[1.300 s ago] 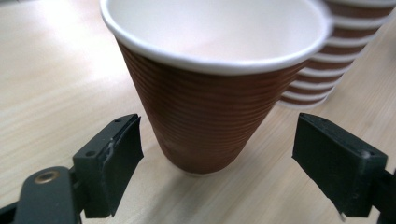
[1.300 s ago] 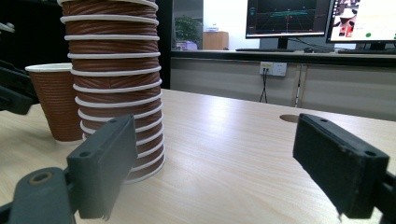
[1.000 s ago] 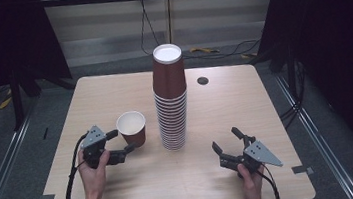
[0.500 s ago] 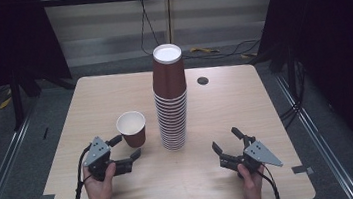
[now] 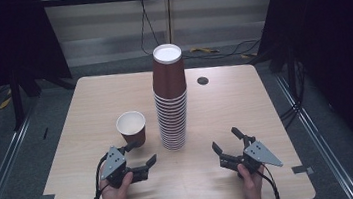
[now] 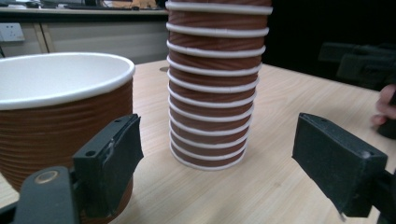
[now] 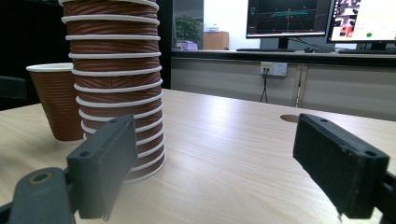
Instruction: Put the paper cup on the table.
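- Unstacking appears to be the step in hand: 1 single cup (image 5: 131, 128) stands upright on the table (image 5: 67, 127), just left of the inverted cup stack (image 5: 170, 97) and apart from it.
- Left gripper (image 5: 139, 154) sits just in front of the single cup, jaws wide and holding nothing; in the left gripper view 1 pad overlaps the cup wall, contact probably absent.
- Right gripper (image 5: 230, 141) rests right of the stack, jaws wide and empty.
- Next move, as judged: one gripper steadies the stack base while the other lifts the top cup straight up.
- Clearance: open tabletop lies right of the stack; both grippers sit near the front edge.
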The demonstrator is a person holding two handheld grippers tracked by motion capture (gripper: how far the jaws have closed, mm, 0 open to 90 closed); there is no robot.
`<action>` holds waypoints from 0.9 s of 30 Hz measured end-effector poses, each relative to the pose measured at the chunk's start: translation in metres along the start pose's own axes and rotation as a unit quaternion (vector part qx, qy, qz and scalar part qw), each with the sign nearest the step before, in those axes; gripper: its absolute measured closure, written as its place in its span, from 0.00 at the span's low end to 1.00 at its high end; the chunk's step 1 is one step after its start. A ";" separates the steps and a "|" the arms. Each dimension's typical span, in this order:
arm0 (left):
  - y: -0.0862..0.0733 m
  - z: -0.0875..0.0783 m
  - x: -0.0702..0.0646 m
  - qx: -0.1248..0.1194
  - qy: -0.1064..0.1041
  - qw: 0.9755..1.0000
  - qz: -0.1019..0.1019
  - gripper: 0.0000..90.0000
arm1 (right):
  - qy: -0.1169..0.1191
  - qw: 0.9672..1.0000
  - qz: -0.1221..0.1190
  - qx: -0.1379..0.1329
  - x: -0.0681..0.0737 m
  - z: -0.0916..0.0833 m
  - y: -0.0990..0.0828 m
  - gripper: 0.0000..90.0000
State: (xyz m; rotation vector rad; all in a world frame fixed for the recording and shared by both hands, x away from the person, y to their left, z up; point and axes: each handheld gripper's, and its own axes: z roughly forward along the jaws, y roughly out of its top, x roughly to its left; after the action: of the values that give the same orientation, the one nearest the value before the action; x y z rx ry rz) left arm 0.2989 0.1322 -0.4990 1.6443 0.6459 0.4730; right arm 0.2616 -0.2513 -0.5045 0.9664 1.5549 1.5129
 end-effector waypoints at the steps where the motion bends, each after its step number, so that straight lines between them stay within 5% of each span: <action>1: -0.001 0.002 -0.002 0.000 0.000 1.000 -0.004 0.17 | 0.000 1.000 0.001 0.000 0.000 0.000 0.000 0.15; 6: -0.008 0.006 -0.006 -0.002 -0.006 1.000 -0.011 0.17 | 0.000 1.000 0.001 0.000 0.000 0.000 0.000 0.15; 10: -0.009 0.008 -0.009 0.001 -0.019 1.000 0.012 0.17 | 0.000 1.000 0.001 0.000 0.000 0.000 0.000 0.15; 11: -0.010 0.009 -0.013 -0.005 -0.016 1.000 -0.006 0.17 | 0.000 1.000 0.001 0.000 0.000 0.000 0.000 0.15; 13: -0.010 0.008 -0.013 -0.008 -0.023 1.000 0.012 0.17 | 0.000 1.000 0.001 0.000 0.000 0.000 0.000 0.15; 17: -0.016 -0.003 -0.019 -0.076 0.000 0.997 0.016 0.18 | 0.000 1.000 0.001 0.000 0.000 0.000 0.000 0.15; 27: -0.018 -0.006 -0.018 -0.087 0.002 0.996 0.006 0.17 | -0.003 1.000 0.000 0.000 0.000 0.000 0.000 0.15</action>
State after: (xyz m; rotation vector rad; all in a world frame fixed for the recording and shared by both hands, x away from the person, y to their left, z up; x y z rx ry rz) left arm 0.2791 0.1267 -0.5150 1.4825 0.5814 0.5260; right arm 0.2613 -0.2512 -0.5046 0.9698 1.5500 1.5097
